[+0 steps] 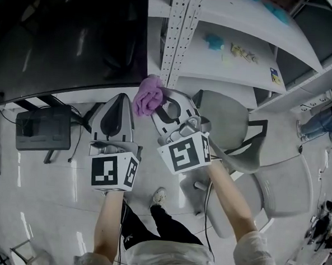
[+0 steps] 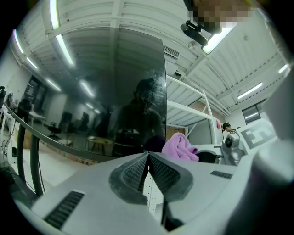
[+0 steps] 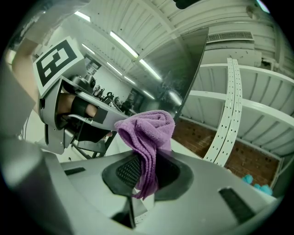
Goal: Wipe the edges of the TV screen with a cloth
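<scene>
Purple cloth (image 3: 148,131), just 1, bunched up and pinched in the right gripper (image 3: 146,170). Its fingers (image 3: 125,170) are clenched on the cloth's lower fold, w/ the rest puffing out above the tips. 1 TV screen (image 1: 65,33), dark & glossy, fills the upper left of the head view. The cloth sits right by the screen's lower right corner, at the bottom edge; can't tell if it's actually touching the glass.

2 grippers in all, side by side & close together, one in each of the person's hands. The left gripper (image 2: 148,158) points toward the same bottom edge, a bit left of the cloth. Its fingers (image 2: 133,173) are pressed together w/ nothing between them, and they're clear of the cloth.

Round about: 1 white perforated upright (image 1: 181,29) stands just right of the screen, beside a white shelf (image 1: 237,66) carrying a few small blue & yellow bits. 2 grey chairs (image 1: 228,119) stand on the right, below the shelf. 1 black box (image 1: 43,128) lies on the floor under the screen, w/ cables next to it. Down low, dark trousers and 1 white shoe (image 1: 159,196) show on the pale floor.
</scene>
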